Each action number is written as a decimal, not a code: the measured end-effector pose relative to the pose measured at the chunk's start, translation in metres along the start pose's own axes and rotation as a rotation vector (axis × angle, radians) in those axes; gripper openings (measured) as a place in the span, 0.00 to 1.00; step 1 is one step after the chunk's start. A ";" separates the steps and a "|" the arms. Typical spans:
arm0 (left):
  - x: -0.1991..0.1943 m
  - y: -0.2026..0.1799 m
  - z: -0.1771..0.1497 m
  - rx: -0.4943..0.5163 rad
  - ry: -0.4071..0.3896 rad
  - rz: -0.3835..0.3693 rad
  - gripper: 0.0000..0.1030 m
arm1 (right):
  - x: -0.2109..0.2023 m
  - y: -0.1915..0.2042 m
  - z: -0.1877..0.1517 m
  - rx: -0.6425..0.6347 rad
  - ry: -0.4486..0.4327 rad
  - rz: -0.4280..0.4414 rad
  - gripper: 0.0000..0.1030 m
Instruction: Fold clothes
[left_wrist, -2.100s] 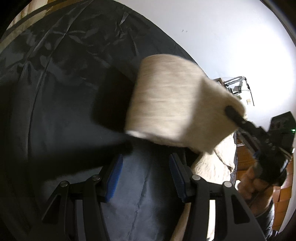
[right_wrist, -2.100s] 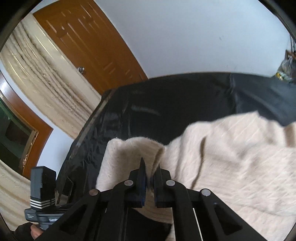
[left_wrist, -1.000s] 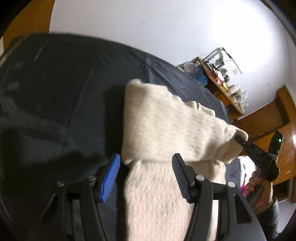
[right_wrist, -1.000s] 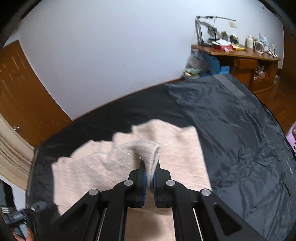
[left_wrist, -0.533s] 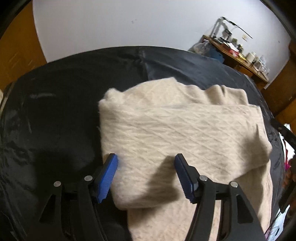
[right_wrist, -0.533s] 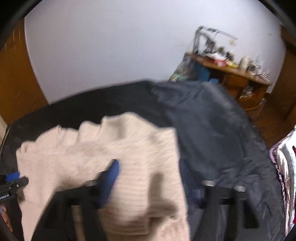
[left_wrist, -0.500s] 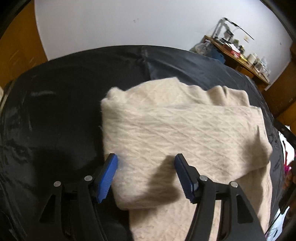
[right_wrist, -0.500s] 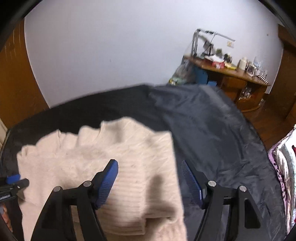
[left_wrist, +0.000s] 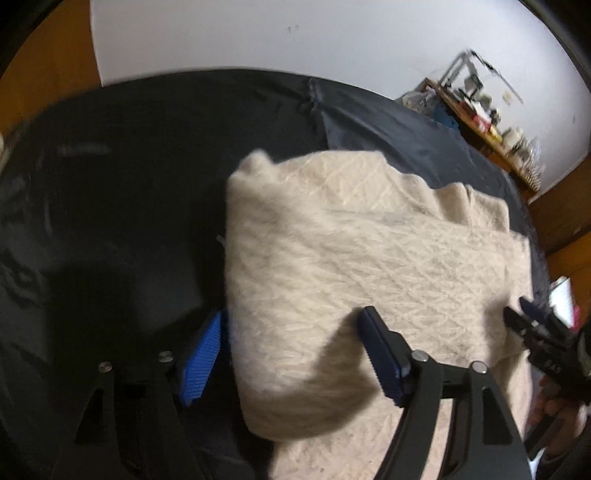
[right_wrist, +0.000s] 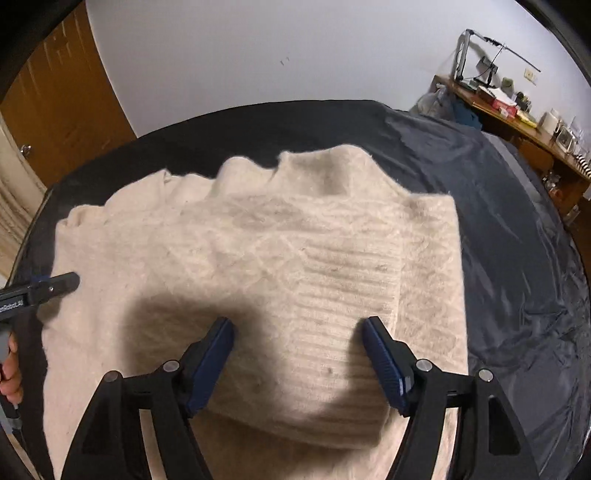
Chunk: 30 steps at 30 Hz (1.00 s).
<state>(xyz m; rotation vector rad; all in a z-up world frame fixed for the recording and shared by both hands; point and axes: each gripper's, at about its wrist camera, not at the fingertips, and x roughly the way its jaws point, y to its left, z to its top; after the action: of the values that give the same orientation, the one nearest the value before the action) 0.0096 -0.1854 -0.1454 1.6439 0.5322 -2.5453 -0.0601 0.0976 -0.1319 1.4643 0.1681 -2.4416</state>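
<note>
A cream knit sweater lies folded over itself on a black sheet. My left gripper hovers low over the sweater's left edge, its jaws opening. The fold's corner sits between the blue pads, but they do not press it. My right gripper is open just above the ribbed hem of the top layer, gripping nothing. Each wrist view catches the other gripper at its side: the right gripper and the left gripper.
The black sheet covers a bed that extends right of and beyond the sweater. A cluttered wooden desk stands against the white wall at the back right. A wooden door is at the left. A hand holds the left gripper's handle.
The right gripper let go of the sweater's corner and opened; the lifted layer now lies flat on the rest. Both grippers sank toward the cloth, and the left jaws widened.
</note>
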 end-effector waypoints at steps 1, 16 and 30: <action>0.000 0.000 -0.001 0.012 0.000 0.003 0.77 | 0.000 0.001 0.000 -0.004 0.004 -0.006 0.73; -0.036 -0.035 -0.019 0.179 -0.063 0.000 0.79 | -0.046 0.027 -0.016 -0.016 -0.033 0.002 0.75; -0.021 -0.055 -0.053 0.356 -0.086 0.128 0.82 | -0.012 0.048 -0.050 -0.075 0.034 -0.087 0.82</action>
<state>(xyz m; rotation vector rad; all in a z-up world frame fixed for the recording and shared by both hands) 0.0512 -0.1201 -0.1327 1.5905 -0.0374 -2.7151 0.0014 0.0665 -0.1429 1.4960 0.3336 -2.4501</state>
